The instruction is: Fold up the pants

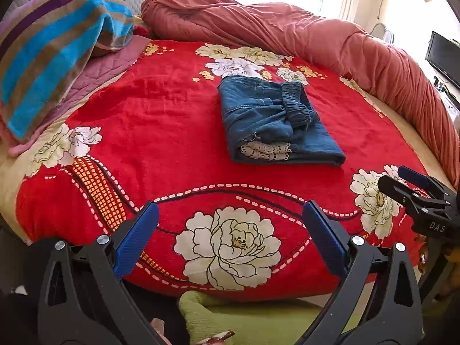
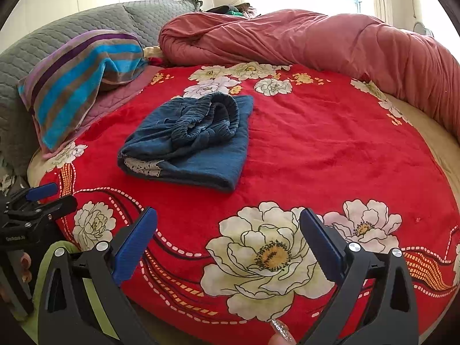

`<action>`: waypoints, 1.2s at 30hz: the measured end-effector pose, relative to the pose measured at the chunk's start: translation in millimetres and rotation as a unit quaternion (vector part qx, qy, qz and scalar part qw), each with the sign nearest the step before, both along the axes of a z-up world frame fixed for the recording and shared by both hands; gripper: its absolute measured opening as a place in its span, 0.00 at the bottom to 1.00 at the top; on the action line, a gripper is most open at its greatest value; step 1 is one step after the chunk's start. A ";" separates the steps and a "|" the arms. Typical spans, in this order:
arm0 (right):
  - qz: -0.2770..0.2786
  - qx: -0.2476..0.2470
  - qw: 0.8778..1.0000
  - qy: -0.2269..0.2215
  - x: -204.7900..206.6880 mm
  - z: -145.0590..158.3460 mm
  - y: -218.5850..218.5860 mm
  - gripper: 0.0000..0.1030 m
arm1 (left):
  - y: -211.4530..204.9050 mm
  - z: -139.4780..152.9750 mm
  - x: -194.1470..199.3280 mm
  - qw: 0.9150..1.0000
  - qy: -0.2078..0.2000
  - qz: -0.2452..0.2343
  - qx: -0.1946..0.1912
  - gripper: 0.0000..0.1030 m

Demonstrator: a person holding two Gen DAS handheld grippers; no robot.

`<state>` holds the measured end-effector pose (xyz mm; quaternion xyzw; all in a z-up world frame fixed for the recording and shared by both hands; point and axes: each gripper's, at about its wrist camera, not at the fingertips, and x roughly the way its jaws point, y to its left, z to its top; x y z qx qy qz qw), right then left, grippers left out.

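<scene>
Both wrist views from the bed's [image 1: 201,109] foot, perhaps level.

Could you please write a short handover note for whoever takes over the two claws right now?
Left claw: open, empty, hovering over the near edge of the red floral blanket.
Right claw: open, empty, also at the near edge.
Pants: lying mid-blanket as a compact folded bundle, waistband on top, lace trim showing at one end; neither claw touches them.
Done: the folding looks finished.
Left: perhaps tidying the bunched waistband.

Home bedroom, floral bed blanket [image 1: 172,132], rolled duvet [image 1: 287,31]
</scene>
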<state>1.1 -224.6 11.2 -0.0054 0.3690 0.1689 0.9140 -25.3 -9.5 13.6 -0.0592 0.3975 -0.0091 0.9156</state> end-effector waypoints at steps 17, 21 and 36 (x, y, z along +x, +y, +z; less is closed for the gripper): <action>0.000 0.000 1.000 0.002 -0.5 -3.4 -1.0 0.96 | -0.9 -0.4 -0.7 1.000 0.001 -0.002 -0.003 0.91; 0.000 0.000 1.000 0.002 -0.1 -3.4 -1.5 0.96 | -0.7 -0.5 -0.6 1.000 0.000 -0.002 -0.003 0.91; -0.004 0.001 1.000 0.003 -0.1 -5.1 -5.5 0.96 | 0.2 -0.5 -0.7 1.000 0.001 -0.003 -0.003 0.91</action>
